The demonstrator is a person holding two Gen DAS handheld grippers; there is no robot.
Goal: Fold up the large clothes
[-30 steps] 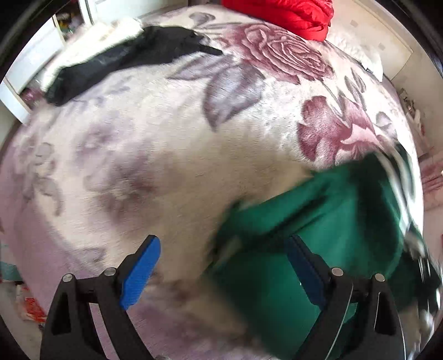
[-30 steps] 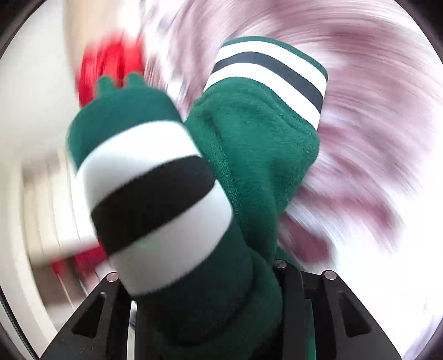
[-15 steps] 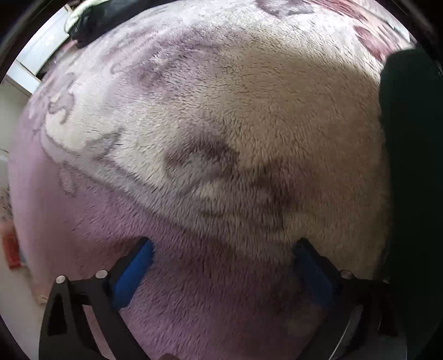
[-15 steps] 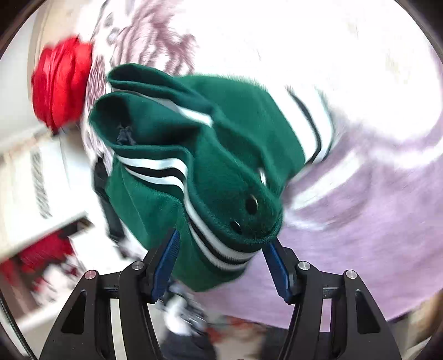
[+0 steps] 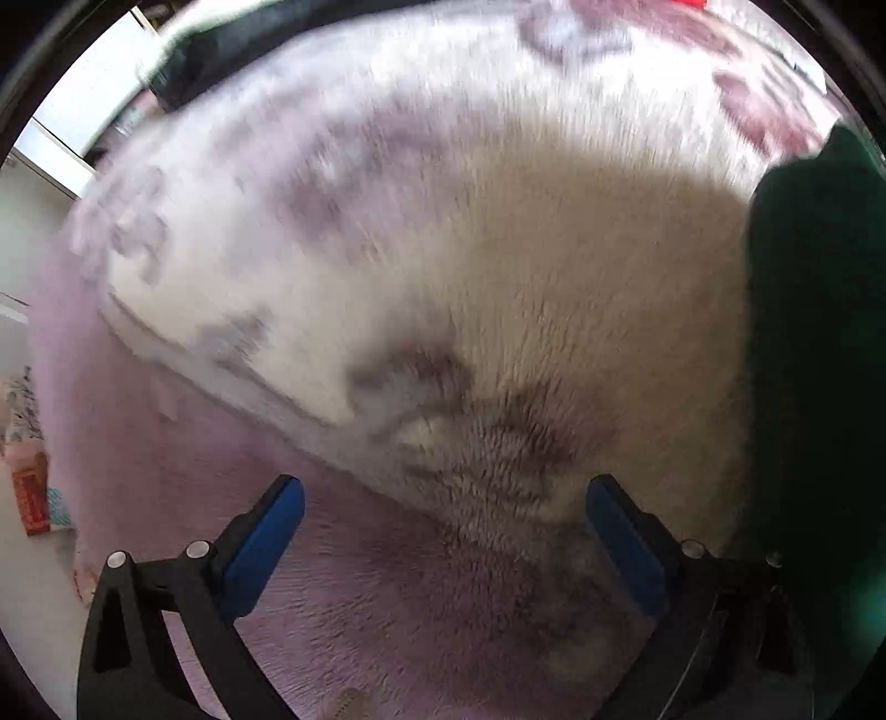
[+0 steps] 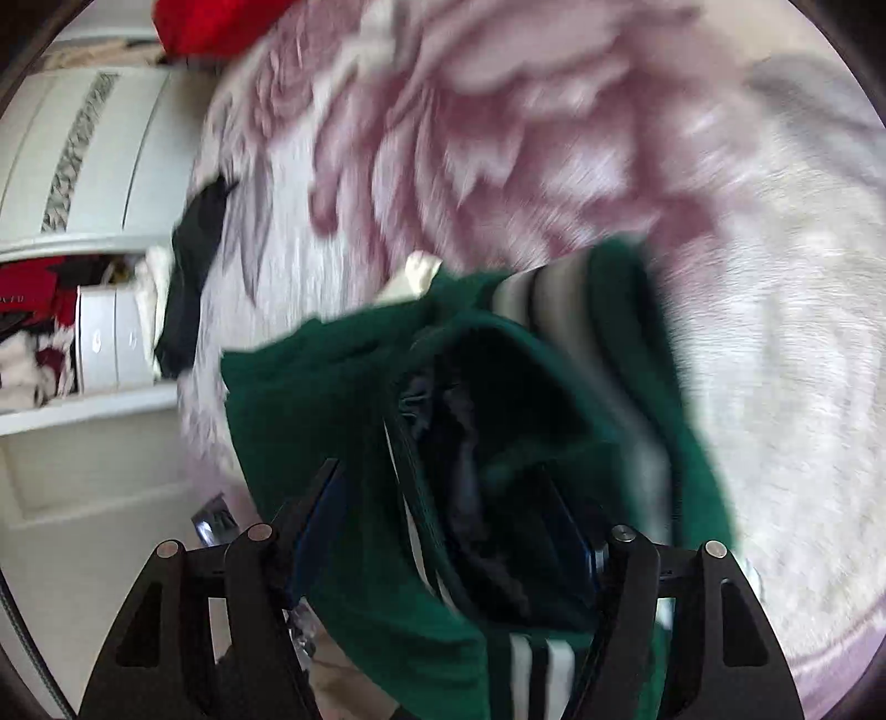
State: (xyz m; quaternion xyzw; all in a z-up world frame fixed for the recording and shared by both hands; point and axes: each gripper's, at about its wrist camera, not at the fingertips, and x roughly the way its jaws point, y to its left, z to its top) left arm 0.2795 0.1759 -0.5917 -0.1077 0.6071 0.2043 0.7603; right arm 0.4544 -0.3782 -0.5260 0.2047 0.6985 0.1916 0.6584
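A dark green garment (image 6: 343, 399) with white and black striped trim hangs bunched between the fingers of my right gripper (image 6: 443, 515), which stands open around it above the floral blanket (image 6: 775, 343). The frame is blurred by motion. In the left wrist view the same green garment (image 5: 814, 343) fills the right edge. My left gripper (image 5: 443, 498) is open and empty, close over the furry white and mauve blanket (image 5: 443, 266).
A black garment (image 6: 191, 277) lies on the bed's far side, also in the left wrist view (image 5: 232, 44). A red garment (image 6: 216, 27) sits at the bed's head. White wardrobe shelves (image 6: 83, 166) with clothes stand beyond the bed.
The right gripper has swung so the bed now fills its view, and the green garment has dropped deeper between its fingers. The left gripper has pulled back slightly over the blanket.
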